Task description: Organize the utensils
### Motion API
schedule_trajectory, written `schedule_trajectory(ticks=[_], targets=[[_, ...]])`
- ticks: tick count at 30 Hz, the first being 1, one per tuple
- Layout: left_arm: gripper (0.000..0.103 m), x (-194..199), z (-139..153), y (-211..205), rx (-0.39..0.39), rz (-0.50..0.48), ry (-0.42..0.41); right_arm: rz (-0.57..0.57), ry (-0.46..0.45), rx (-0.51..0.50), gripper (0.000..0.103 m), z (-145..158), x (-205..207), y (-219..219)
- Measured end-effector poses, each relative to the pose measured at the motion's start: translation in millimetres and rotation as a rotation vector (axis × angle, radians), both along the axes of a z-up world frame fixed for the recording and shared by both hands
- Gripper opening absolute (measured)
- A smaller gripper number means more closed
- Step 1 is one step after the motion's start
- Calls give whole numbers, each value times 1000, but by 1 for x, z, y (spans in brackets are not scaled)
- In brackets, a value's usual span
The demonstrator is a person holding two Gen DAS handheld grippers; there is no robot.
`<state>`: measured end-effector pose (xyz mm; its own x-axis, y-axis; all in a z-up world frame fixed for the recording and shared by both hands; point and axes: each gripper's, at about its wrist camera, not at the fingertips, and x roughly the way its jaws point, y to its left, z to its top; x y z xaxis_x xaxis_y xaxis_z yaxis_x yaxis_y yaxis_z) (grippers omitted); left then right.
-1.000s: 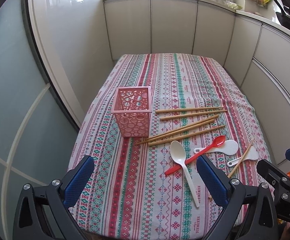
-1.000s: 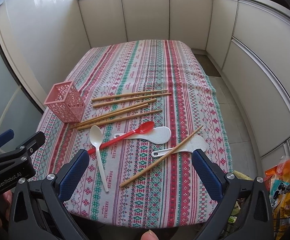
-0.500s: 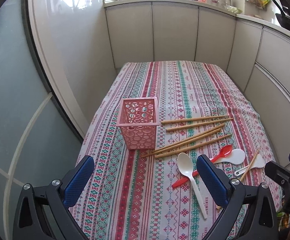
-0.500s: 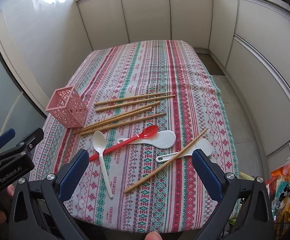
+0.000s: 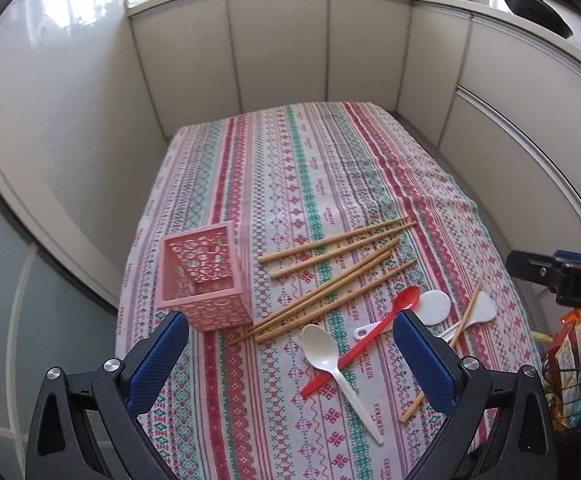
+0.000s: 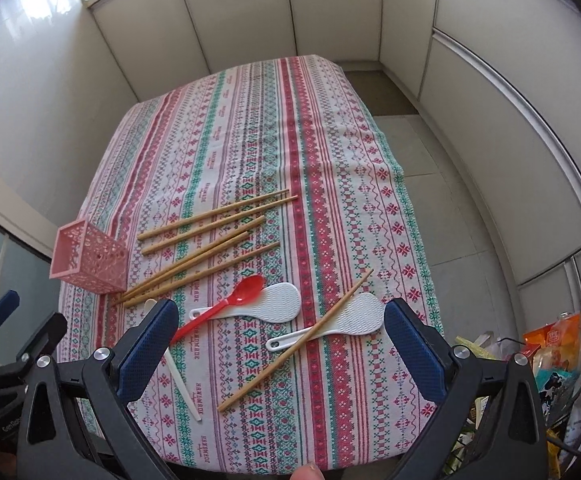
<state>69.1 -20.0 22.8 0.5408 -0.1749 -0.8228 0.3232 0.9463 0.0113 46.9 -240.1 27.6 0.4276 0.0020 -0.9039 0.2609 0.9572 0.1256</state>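
A pink perforated basket (image 5: 204, 276) (image 6: 90, 258) stands upright near the table's left edge. Several wooden chopsticks (image 5: 330, 268) (image 6: 210, 236) lie to its right. A red spoon (image 5: 364, 328) (image 6: 226, 306), a white spoon (image 5: 332, 364), two white rice paddles (image 6: 268, 306) (image 6: 342, 320) and one more chopstick (image 6: 298, 342) lie nearer the front. My left gripper (image 5: 290, 364) is open and empty above the front left of the table. My right gripper (image 6: 280, 348) is open and empty above the paddles.
A striped patterned cloth (image 5: 310, 184) covers the table. White cabinet walls (image 5: 278, 52) surround it on the left, back and right. Snack bags (image 6: 550, 356) sit off the table's right front corner.
Both grippers have risen and tilted, so the table appears lower and farther in each view. The utensils and basket have not moved. Both grippers stay open.
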Motion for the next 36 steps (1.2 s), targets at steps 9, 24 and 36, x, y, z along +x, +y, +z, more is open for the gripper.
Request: schedule_trajectory(ticks=[9,24,36], targets=[[84,62,-37,-68,-14,-150,185,-108,119,193,91,-61,26,-63],[27,163,-114,-179,83,-384,321,-187,169,417,73,-105,48,-106],[22,180,-149,-215,244,-454,333,-210,130,461,73,-102,54,-117]])
